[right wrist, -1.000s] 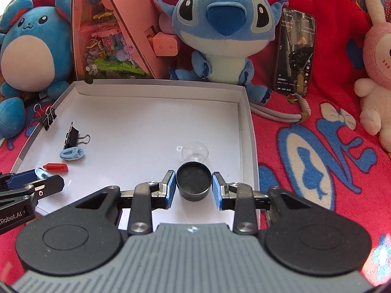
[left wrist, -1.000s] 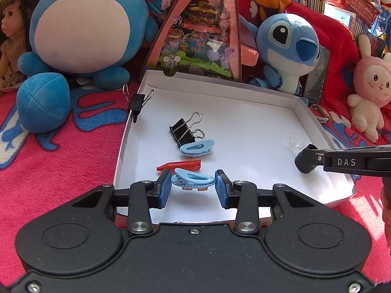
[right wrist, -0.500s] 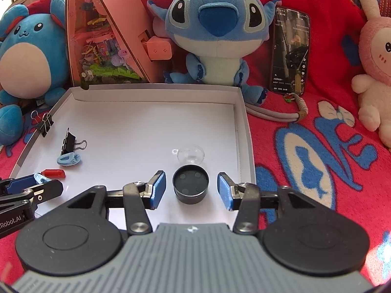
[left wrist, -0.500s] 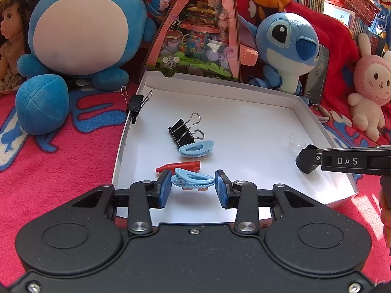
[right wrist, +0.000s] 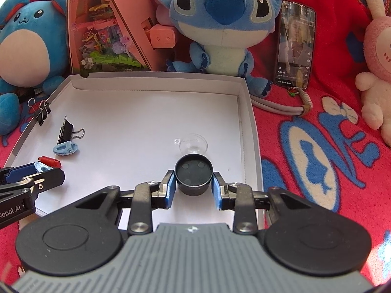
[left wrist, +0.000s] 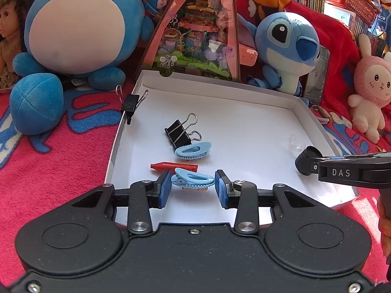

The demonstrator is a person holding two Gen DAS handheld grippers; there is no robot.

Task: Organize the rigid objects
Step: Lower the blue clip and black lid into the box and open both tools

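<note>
Bottom centre of the left wrist view: left gripper (left wrist: 193, 186) at a narrow opening, both blue pads against the ends of a small light blue toothed plastic hair clip (left wrist: 193, 179), clip gripped lengthwise. Light squeeze only; clip slippery and springy, likely to pop out sideways if tilted.

Just above it, lying on the floor of the shallow white cardboard box (left wrist: 244, 112): a short red plastic cone-tipped stick (left wrist: 171, 166), then a second light blue hair clip (left wrist: 193, 150) touching a black metal binder clip (left wrist: 179, 131). Best to set the held clip down beside its twin, without knocking the red stick. Further up left, another black binder clip (left wrist: 130, 103) clamped on the box wall.

Bottom centre of the right wrist view: right gripper (right wrist: 193, 188) just closed onto a round black plastic cap (right wrist: 193, 175), open side up, pads pressing on its opposite sides. Grip low on the wall, looks centred. Worth keeping level, lifting straight, no dragging across the box floor.

Directly above the cap, nearly touching: a clear plastic dome with a small loop (right wrist: 193, 144), easy to bump. Keep clear on the way out.

Destination for the cap not evident; grouping inside the box a fair guess.

Far, upper frame: big blue plush toy (right wrist: 220, 19), dark smartphone (right wrist: 294, 44) propped on the red patterned blanket (right wrist: 317, 146). Soft items, leave alone.
</note>
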